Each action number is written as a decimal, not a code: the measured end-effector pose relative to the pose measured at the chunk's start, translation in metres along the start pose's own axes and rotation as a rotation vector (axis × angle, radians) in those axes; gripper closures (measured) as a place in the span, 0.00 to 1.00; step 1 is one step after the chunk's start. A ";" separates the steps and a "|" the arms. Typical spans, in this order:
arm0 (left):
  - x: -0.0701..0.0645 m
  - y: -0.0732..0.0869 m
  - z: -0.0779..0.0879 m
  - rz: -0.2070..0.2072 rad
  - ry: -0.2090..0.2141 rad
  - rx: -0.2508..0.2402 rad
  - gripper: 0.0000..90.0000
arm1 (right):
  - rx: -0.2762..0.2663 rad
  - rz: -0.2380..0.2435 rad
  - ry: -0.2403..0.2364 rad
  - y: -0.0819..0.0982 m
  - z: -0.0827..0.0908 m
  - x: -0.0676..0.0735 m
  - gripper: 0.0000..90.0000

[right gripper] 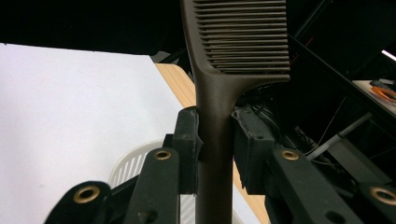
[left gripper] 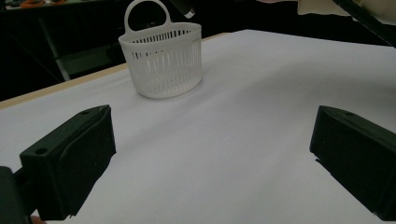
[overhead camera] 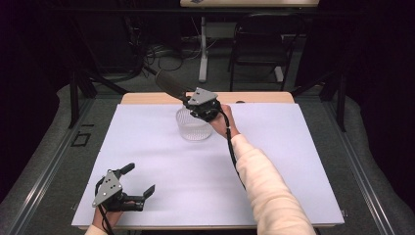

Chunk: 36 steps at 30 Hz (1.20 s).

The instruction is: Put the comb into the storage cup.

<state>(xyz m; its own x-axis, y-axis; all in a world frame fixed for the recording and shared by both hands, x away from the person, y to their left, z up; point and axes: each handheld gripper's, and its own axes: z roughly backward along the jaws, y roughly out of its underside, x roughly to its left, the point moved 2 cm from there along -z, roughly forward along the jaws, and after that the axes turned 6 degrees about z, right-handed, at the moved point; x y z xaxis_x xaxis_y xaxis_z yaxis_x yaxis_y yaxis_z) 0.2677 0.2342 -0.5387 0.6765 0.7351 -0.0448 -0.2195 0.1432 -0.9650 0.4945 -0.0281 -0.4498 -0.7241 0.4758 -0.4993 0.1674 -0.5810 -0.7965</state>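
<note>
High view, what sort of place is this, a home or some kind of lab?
Probably a lab or recording room: a table covered in plain white, dark curtained surroundings, loose cables on the floor, and a folding chair behind.

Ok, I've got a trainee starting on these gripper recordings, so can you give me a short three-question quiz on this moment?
1. True or false: the left gripper has its jaws apart with nothing between them.
2. What does the right gripper hold? A) a spoon B) a comb C) a brush
3. Fill in: the right gripper is above the white ____ near the table's far edge.

Key
1. True; it rests near the table's near-left corner.
2. B; the pads clamp the dark comb by its handle, teeth end away from the jaws.
3. basket, slotted, with a loop handle.
</note>
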 end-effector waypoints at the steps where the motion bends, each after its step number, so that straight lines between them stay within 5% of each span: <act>1: 0.000 0.000 0.000 0.000 -0.001 0.001 0.00 | -0.001 -0.001 -0.001 0.000 0.000 0.001 0.81; 36: 0.000 0.000 0.000 0.001 -0.001 0.001 0.00 | 0.040 0.002 -0.045 0.013 -0.012 0.009 0.80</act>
<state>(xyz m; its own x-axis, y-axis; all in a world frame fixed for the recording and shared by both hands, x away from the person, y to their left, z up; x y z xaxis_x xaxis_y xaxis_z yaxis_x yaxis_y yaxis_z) 0.2680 0.2343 -0.5389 0.6755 0.7359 -0.0454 -0.2209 0.1432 -0.9647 0.4981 -0.0237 -0.4686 -0.7536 0.4449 -0.4839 0.1425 -0.6081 -0.7810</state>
